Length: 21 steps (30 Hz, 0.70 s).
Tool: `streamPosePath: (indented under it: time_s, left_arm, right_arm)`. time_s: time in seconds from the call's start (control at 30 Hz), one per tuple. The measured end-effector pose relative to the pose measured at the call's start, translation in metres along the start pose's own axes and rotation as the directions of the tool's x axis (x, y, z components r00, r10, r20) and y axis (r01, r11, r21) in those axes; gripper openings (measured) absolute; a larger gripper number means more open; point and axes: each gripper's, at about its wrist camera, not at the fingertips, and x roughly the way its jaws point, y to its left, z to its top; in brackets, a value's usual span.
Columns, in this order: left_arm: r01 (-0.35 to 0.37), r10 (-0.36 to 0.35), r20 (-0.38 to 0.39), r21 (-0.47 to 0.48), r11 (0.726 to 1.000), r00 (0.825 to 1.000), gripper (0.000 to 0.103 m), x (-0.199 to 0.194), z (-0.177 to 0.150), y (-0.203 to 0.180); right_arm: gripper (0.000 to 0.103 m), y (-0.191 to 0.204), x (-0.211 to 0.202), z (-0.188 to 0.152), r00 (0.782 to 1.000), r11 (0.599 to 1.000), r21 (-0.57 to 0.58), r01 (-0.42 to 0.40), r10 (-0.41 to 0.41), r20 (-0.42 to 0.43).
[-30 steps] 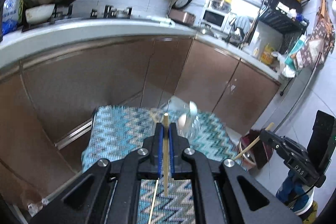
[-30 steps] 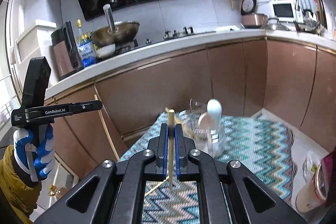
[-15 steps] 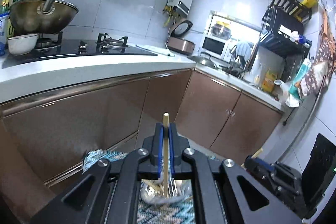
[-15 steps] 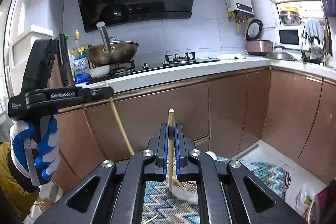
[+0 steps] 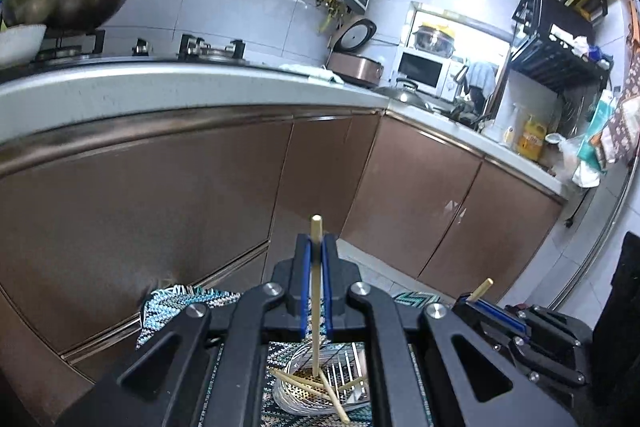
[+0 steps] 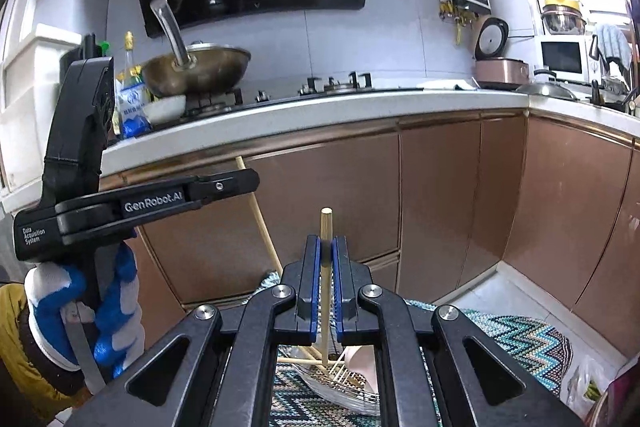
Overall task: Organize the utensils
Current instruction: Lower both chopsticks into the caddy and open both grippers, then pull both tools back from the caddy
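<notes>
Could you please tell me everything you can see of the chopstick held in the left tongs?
The chopstick is a thin, pale wooden stick with a blunt squared top. The shut left tongs clamp it upright between blue pads, its top poking above them. Its lower end reaches down into the clear utensil holder on the zigzag cloth, among other chopsticks lying crossed there.

Left gripper (image 5: pixel 316 259) fingers (image 5: pixel 305 279) clamp upright chopstick (image 5: pixel 316 291).

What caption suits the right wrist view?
Right tool grips a chopstick upright above a clear holder of chopsticks.
</notes>
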Motion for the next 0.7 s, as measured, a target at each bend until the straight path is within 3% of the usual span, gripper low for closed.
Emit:
streamPosePath:
  time_s: [0.3,0.43,0.57,0.7]
  left_arm:
    - [-0.019,0.018,-0.061,-0.01,1.0,0.998,0.007,0.027,-0.036,0.008]
    - [-0.016,0.015,-0.056,-0.014,1.0,0.998,0.007,0.016,-0.039,0.011]
    - [-0.021,0.02,-0.038,-0.011,1.0,0.999,0.01,-0.002,-0.037,0.008]
    - [-0.034,0.034,-0.017,-0.021,0.999,0.999,0.024,-0.026,-0.038,0.008]
  right_arm:
    - [0.007,0.006,0.014,-0.026,0.998,1.0,-0.008,0.007,-0.007,-0.058]
    - [0.025,0.004,0.008,-0.029,0.999,1.0,0.011,0.017,-0.016,-0.052]
    - [0.026,0.004,-0.007,-0.028,0.999,0.999,0.031,0.02,-0.019,-0.03]
    - [0.026,0.007,-0.021,-0.033,0.999,0.999,0.042,0.024,-0.022,-0.029]
